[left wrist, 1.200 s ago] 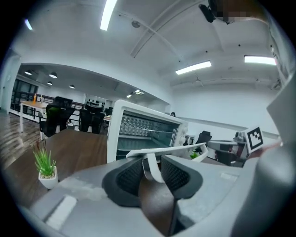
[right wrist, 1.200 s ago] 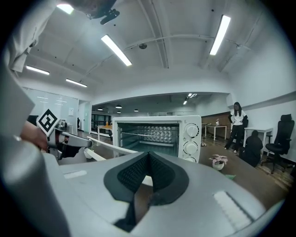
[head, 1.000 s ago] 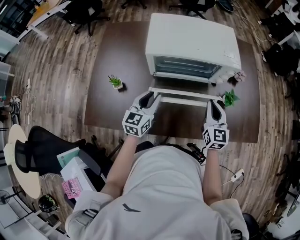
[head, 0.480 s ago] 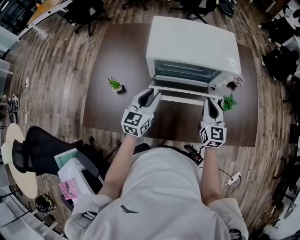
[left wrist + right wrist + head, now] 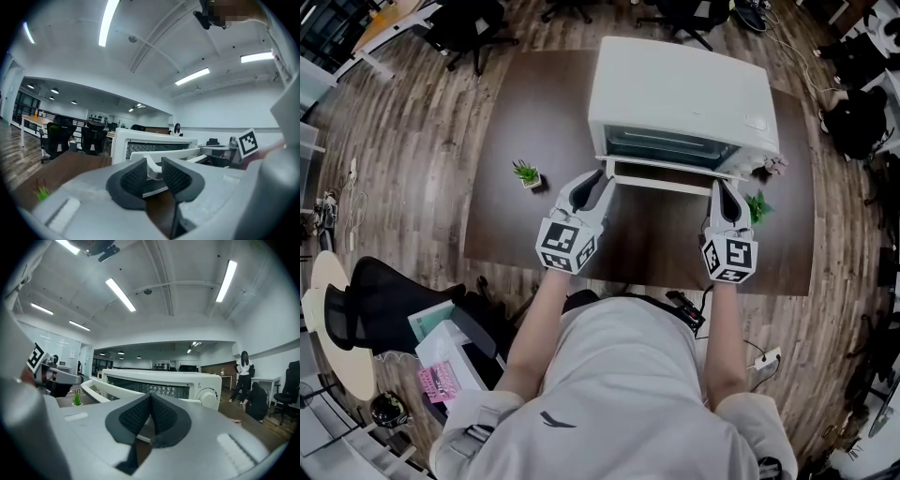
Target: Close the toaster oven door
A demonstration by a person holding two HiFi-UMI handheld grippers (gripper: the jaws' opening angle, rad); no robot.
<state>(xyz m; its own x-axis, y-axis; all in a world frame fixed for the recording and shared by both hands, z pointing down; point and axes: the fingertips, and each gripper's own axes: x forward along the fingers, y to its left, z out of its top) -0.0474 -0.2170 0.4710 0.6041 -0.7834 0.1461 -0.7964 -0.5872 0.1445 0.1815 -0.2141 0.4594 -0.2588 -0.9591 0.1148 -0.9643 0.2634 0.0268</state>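
A white toaster oven (image 5: 684,94) stands at the back of a dark brown table (image 5: 534,103). Its door (image 5: 661,178) hangs partly open, tilted up toward the oven front. My left gripper (image 5: 598,180) is at the door's left end. In the left gripper view the white door handle (image 5: 152,165) sits between the pads of the left gripper (image 5: 157,171), whose jaws are closing onto it. My right gripper (image 5: 727,187) is at the door's right end. In the right gripper view the right gripper (image 5: 151,401) is shut with nothing between its pads, with the oven (image 5: 187,383) just ahead.
A small potted plant (image 5: 528,172) stands left of the oven and another green plant (image 5: 758,206) right of the door, close to my right gripper. The table's front edge (image 5: 647,272) runs just behind both grippers. Office chairs and cables lie around on the wood floor.
The door has swung up from nearly flat to a steeper tilt, closer to the oven front. Both grippers have moved forward and up with it.
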